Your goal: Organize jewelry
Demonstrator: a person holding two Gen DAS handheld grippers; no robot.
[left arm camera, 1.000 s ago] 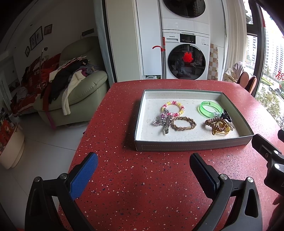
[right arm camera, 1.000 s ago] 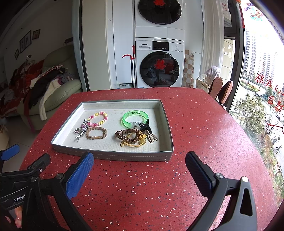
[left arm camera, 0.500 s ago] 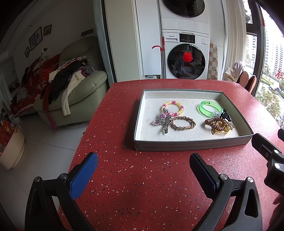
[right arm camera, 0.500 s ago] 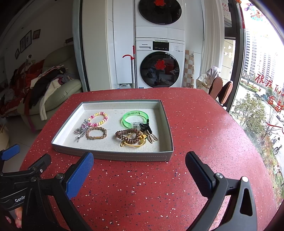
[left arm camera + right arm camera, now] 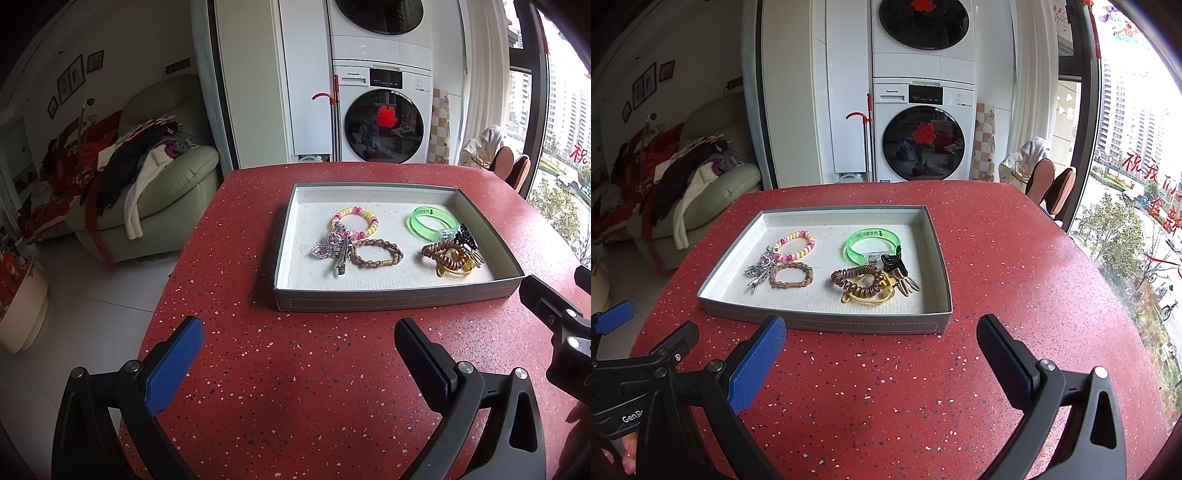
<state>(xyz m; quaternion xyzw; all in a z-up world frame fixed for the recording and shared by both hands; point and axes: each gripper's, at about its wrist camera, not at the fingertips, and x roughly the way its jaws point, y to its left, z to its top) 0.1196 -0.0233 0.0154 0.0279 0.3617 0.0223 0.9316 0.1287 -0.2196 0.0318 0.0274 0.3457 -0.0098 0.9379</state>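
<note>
A grey tray point(image 5: 391, 297) point(image 5: 827, 323) sits on the red table. In it lie a pink and yellow bead bracelet point(image 5: 355, 222) point(image 5: 798, 242), a silver charm clip point(image 5: 332, 251) point(image 5: 759, 267), a braided brown bracelet point(image 5: 376, 253) point(image 5: 791, 275), a green bangle point(image 5: 430, 221) point(image 5: 872, 243), a brown coil hair tie point(image 5: 443, 254) point(image 5: 857, 280) over a gold bangle point(image 5: 868, 298), and a black claw clip point(image 5: 466, 238) point(image 5: 894, 263). My left gripper point(image 5: 299, 365) and right gripper point(image 5: 882, 363) are open and empty, in front of the tray.
The red speckled table point(image 5: 295, 387) point(image 5: 1015, 258) ends at a curved left edge. A green sofa with clothes point(image 5: 147, 192) stands to the left, a stacked washer and dryer point(image 5: 923, 136) behind, chairs point(image 5: 1051, 184) and a window to the right.
</note>
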